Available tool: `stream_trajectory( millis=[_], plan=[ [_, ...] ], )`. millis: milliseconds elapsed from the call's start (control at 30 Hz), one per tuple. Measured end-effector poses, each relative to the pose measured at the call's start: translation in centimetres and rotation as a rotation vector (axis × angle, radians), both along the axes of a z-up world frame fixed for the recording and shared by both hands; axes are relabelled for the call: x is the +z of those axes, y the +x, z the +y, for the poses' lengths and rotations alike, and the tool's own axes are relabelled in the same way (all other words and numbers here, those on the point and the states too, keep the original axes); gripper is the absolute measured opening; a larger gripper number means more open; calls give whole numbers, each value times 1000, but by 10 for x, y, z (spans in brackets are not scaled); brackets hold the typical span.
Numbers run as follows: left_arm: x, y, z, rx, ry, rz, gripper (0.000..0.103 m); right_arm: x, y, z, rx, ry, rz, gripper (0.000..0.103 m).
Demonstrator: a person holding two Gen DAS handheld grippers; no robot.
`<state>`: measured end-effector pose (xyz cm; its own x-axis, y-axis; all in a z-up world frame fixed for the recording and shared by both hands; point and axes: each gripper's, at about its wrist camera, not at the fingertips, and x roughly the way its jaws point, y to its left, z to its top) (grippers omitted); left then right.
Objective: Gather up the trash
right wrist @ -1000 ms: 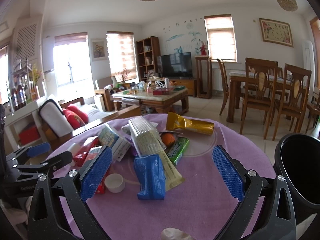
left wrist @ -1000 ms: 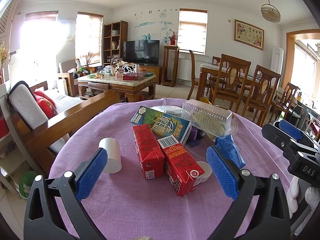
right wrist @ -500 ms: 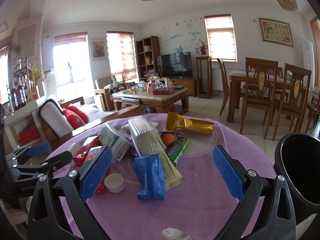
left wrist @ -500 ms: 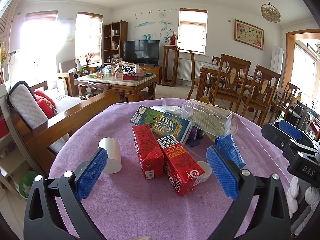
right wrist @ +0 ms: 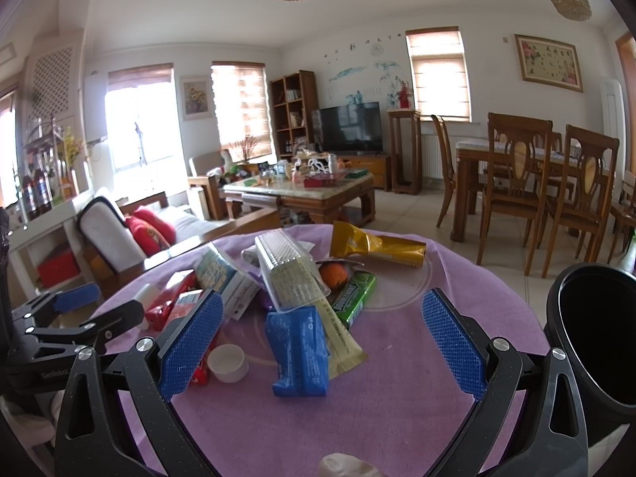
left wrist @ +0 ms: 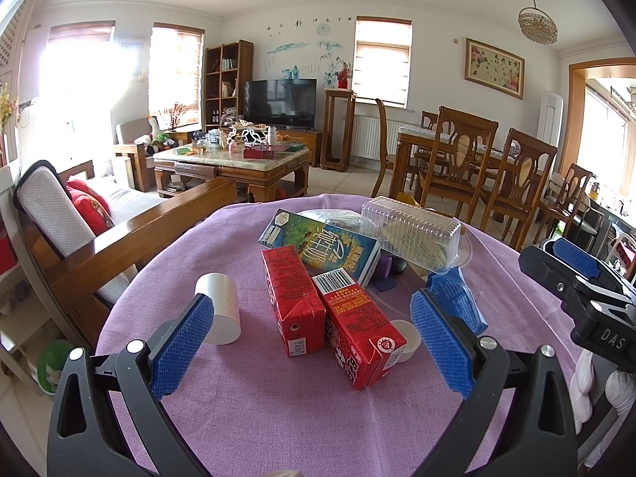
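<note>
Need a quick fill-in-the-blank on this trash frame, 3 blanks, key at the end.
1. Both the left gripper and the right gripper are ____ and hold nothing.
2. The tablecloth is ____ in colour.
3. The white paper cup lies on its ____, beside the two red cartons.

Missing words: open; purple; side
</note>
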<state>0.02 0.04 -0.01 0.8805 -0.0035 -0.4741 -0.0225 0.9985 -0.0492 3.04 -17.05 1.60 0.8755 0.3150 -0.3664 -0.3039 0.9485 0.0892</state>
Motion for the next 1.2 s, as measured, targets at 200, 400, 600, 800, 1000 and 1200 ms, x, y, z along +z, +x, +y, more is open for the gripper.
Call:
stream_trajectory(
  millis=[200, 400, 600, 800, 1000, 1200],
  plan=[
    [0, 0, 0, 0, 0, 0, 98, 0, 0, 0, 0, 0, 1, 99],
    [0, 0, 0, 0, -1, 0, 98, 0, 0, 0, 0, 0, 1, 99],
    [3, -6, 19, 24, -68, -6, 98, -1, 7, -5, 9, 33, 45, 99],
    [-7, 15, 80, 104, -127, 159, 98, 0, 40, -15, 45, 20, 147, 99],
    [-30, 44, 106, 118, -180, 306, 98, 7, 83, -3, 151, 14, 245, 99],
    [-38, 70, 103, 89, -176, 370, 97, 4, 128, 33, 251, -87, 340, 99]
  ],
)
